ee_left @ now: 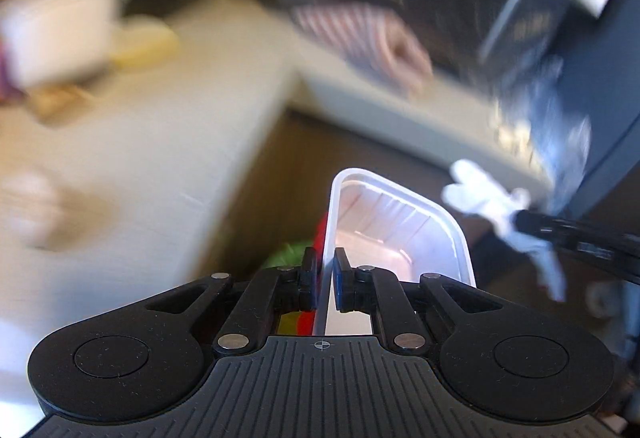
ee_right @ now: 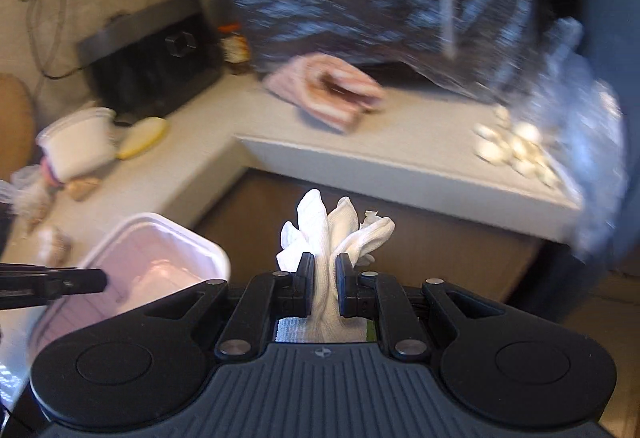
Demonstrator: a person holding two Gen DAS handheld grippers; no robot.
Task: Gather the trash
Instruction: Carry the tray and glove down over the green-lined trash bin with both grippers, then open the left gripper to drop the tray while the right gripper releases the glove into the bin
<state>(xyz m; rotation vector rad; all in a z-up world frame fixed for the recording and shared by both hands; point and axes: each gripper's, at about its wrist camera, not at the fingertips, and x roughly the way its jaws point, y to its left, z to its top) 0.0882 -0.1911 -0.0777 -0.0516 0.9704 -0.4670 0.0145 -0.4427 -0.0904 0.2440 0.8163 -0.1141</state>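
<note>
My left gripper (ee_left: pixel 325 262) is shut on the rim of a clear white plastic tray (ee_left: pixel 400 234), which it holds in the air past the counter's corner. The same plastic tray (ee_right: pixel 160 250) shows at lower left in the right wrist view, with the left gripper's fingers (ee_right: pixel 76 282) on it. My right gripper (ee_right: pixel 325 266) is shut on a crumpled white paper napkin (ee_right: pixel 332 230). That napkin (ee_left: pixel 492 201) also appears at the right of the left wrist view. Something red and green (ee_left: pixel 296 250) lies below the tray, blurred.
An L-shaped pale counter (ee_right: pixel 360 157) carries a white cup on its side (ee_right: pixel 80 141), a yellow piece (ee_right: pixel 144 135), a striped pink cloth (ee_right: pixel 332 93), a clear bag with pale round pieces (ee_right: pixel 520 145) and a black appliance (ee_right: pixel 152 57). Brown cabinet fronts (ee_right: pixel 400 238) stand below.
</note>
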